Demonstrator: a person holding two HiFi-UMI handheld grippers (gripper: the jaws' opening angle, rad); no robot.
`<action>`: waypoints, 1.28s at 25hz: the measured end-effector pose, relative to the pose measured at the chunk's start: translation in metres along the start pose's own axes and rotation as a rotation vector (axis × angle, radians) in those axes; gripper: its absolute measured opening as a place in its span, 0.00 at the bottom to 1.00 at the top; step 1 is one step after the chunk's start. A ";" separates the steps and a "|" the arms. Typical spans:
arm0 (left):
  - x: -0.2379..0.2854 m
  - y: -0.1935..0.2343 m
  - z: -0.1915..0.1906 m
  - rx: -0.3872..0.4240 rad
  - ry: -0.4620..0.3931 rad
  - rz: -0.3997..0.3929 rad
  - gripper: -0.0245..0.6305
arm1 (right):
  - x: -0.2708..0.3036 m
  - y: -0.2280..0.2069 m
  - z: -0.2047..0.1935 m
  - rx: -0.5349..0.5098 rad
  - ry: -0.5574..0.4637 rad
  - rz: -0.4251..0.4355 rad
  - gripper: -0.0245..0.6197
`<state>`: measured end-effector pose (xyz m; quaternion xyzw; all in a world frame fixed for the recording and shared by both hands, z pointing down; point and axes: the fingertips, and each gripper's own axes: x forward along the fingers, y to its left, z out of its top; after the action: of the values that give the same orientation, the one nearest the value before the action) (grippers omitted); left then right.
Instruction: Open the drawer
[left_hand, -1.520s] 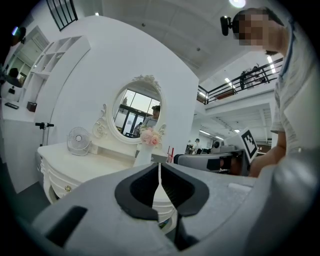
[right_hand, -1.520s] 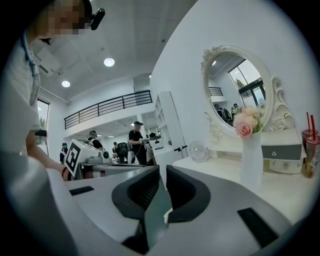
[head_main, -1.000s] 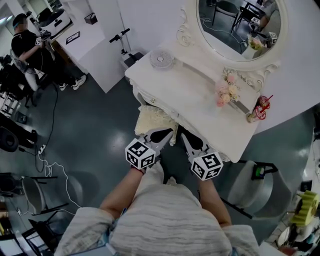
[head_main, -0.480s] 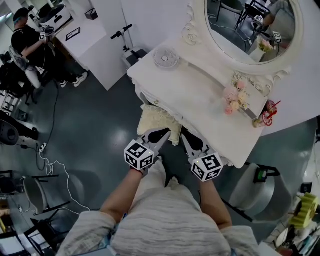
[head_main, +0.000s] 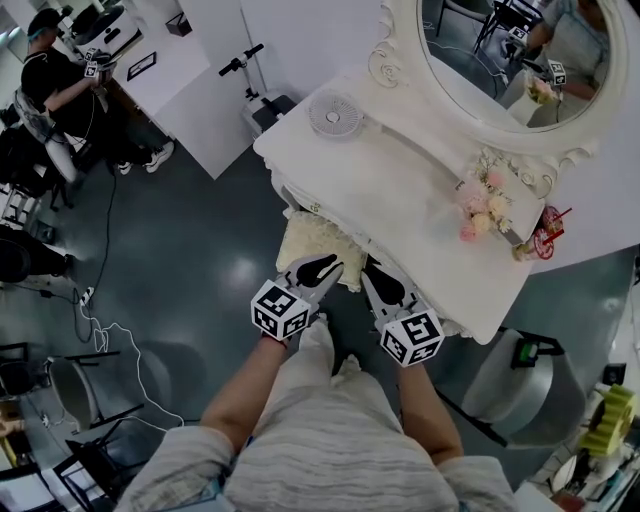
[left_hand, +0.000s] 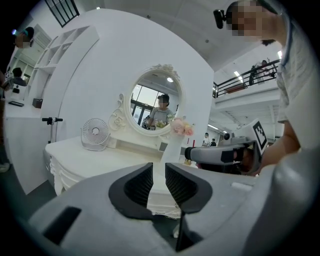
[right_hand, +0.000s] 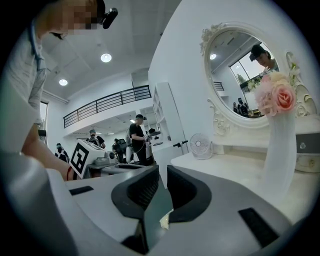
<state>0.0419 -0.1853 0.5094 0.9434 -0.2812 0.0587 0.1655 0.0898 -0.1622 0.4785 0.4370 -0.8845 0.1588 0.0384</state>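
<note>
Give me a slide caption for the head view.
Left gripper and right gripper poised before a white dressing table; the left's empty jaws have just been opening.

— Somebody's bedroom?

— No, a lab hall dressed up as one. The white table (head_main: 400, 190) with its oval mirror (head_main: 500, 50), fan (head_main: 335, 115) and flowers (head_main: 482, 208) stands on a bare grey floor (head_main: 180, 250), and cables (head_main: 95, 320) trail across it.

— What else?

— White partitions (head_main: 215, 120), a person (head_main: 50, 85) working across the room, other people (right_hand: 136, 135) standing about, and a railed gallery (right_hand: 107, 105) under a high ceiling with round lights (right_hand: 105, 57).
</note>
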 end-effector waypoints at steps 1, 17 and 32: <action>0.001 0.004 0.000 0.004 0.004 0.000 0.15 | 0.003 0.000 0.000 0.002 0.002 0.000 0.06; 0.031 0.085 -0.039 -0.002 0.120 0.049 0.35 | 0.043 -0.026 -0.022 0.018 0.052 -0.021 0.18; 0.060 0.164 -0.082 -0.027 0.238 0.143 0.37 | 0.077 -0.054 -0.043 0.051 0.087 -0.050 0.19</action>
<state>0.0005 -0.3167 0.6443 0.9051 -0.3266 0.1781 0.2060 0.0813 -0.2382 0.5481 0.4525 -0.8665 0.1990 0.0696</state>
